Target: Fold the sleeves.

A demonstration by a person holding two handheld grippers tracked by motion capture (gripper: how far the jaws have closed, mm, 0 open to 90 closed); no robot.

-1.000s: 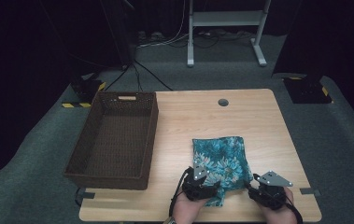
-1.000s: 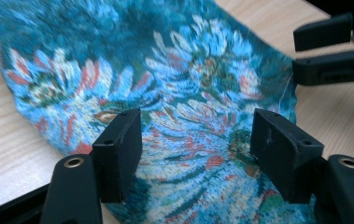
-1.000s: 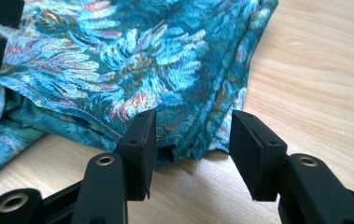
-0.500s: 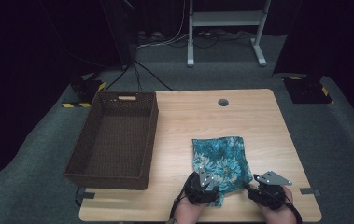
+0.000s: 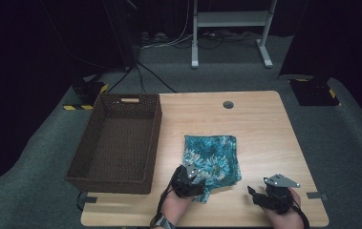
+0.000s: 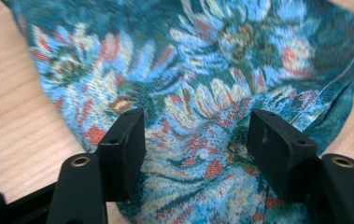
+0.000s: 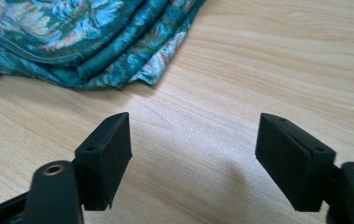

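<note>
Slid the left gripper a little leftward along the near edge of the cloth since a second ago. Kept the right gripper in place, but with its jaws just opened wider and nothing between them.

Folded teal floral cloth, lying flat near the front middle of the table, several layers thick at its near right corner. Not yet lifted, not yet moved toward the basket, which stands empty just to its left.

Over the cloth's near left corner: left gripper, jaws apart, patterned fabric bunched up between the two pads. No clear pinch on it there; looks like straddling rather than clamping.

To the right of the cloth, apart from it: right gripper, jaws wide apart above bare wood, gripping nothing.

Judged from this: folding seemingly done, or nearly so, given the neat stacked edges. Left to do, most likely: close on the near corner, gather the other side with the right gripper, carry the bundle over and set it in the basket. Hard to say whether one more fold is intended first.
</note>
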